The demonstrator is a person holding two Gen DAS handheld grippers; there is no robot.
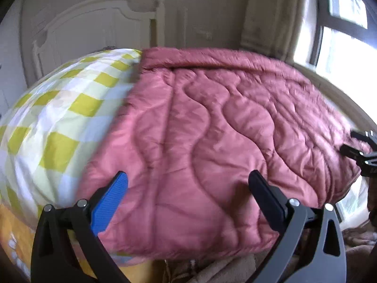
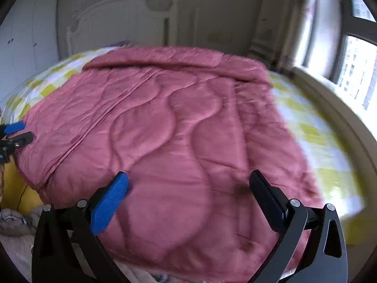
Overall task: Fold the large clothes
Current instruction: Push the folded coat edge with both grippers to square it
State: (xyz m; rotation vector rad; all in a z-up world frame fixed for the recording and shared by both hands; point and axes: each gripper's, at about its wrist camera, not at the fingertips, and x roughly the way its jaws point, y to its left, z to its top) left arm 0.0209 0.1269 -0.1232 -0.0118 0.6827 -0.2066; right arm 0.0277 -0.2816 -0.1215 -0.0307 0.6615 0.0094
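A pink quilted coat (image 1: 212, 141) is spread across the bed (image 1: 54, 122); the left hand-held gripper (image 1: 188, 186) and the right hand-held gripper (image 2: 188, 186) are held released above its near edge.

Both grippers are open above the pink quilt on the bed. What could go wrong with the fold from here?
1. The quilt is thick, so the open left gripper and right gripper may catch only its top layer.
2. Its near edge hangs past the checked sheet, so it might slide off the bed.
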